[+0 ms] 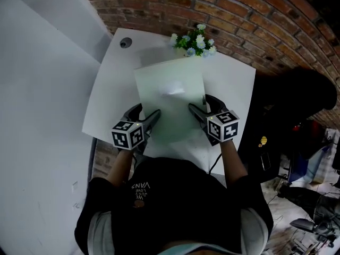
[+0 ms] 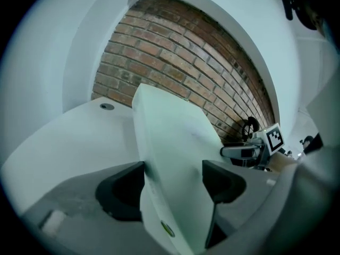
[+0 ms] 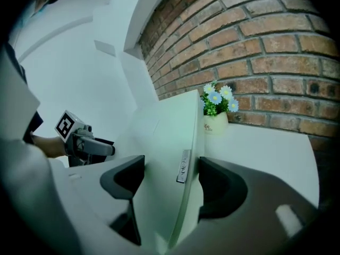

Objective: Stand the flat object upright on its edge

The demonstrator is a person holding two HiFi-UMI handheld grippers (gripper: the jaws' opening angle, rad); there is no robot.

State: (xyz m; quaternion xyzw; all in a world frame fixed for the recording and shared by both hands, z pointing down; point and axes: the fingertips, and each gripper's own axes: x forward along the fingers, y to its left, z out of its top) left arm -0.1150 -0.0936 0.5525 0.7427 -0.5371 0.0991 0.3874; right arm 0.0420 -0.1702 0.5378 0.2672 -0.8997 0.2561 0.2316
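A: Where, then, is the panel?
B: Tilted over the table, left gripper and right gripper each clamping a side edge; the pot behind it holds flowers.

Red brick wall, white table, pale wall at left, potted flowers on table

A small pot of blue and white flowers is sitting at the far edge of a white table, backing onto a brick wall.
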